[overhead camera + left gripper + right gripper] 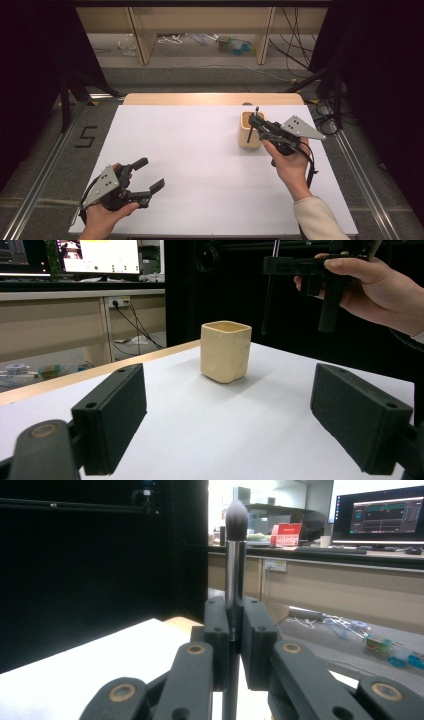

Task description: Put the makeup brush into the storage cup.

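Right gripper (256, 121): clenched on a makeup brush (235, 555), bristles up, handle hanging below the jaws.
Brush position: held upright just above the cream square cup (225, 351), handle end over its mouth.
Left gripper (150, 176): released, jaws wide apart, well short of the cup and holding nothing.
Step in hand: likely lowering the brush into the cup.
Doing it well: keep the handle vertical and centred over the opening, descend slowly, and release only once it rests inside.
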Action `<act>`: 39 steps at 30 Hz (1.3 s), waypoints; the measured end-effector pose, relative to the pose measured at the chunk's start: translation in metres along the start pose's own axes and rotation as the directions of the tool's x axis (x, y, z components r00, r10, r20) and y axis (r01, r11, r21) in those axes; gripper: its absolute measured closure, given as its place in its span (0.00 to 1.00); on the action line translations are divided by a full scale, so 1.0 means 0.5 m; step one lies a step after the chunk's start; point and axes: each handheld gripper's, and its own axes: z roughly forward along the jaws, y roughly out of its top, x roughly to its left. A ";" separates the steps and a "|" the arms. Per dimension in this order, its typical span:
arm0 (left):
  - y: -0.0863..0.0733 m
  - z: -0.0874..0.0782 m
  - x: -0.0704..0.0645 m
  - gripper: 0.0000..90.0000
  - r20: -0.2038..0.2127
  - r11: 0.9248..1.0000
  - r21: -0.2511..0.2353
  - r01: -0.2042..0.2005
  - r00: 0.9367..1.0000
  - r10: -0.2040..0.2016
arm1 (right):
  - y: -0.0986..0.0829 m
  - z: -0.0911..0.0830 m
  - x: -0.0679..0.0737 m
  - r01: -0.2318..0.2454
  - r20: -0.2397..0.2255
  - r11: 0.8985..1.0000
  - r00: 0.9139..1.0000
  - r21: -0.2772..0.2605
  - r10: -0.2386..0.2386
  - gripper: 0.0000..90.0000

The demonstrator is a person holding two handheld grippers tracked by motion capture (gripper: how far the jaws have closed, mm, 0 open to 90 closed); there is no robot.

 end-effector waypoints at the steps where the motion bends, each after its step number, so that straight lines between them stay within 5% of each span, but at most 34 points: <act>1: 0.000 0.000 0.000 0.16 0.001 1.000 0.000 0.002 1.000 -0.002 | 0.001 0.001 -0.001 -0.003 0.005 1.000 1.000 0.003 0.003 0.93; 39: 0.001 -0.002 0.002 0.16 -0.006 1.000 0.002 0.001 1.000 -0.001 | 0.018 0.017 -0.024 -0.005 0.043 1.000 0.999 -0.022 0.005 0.93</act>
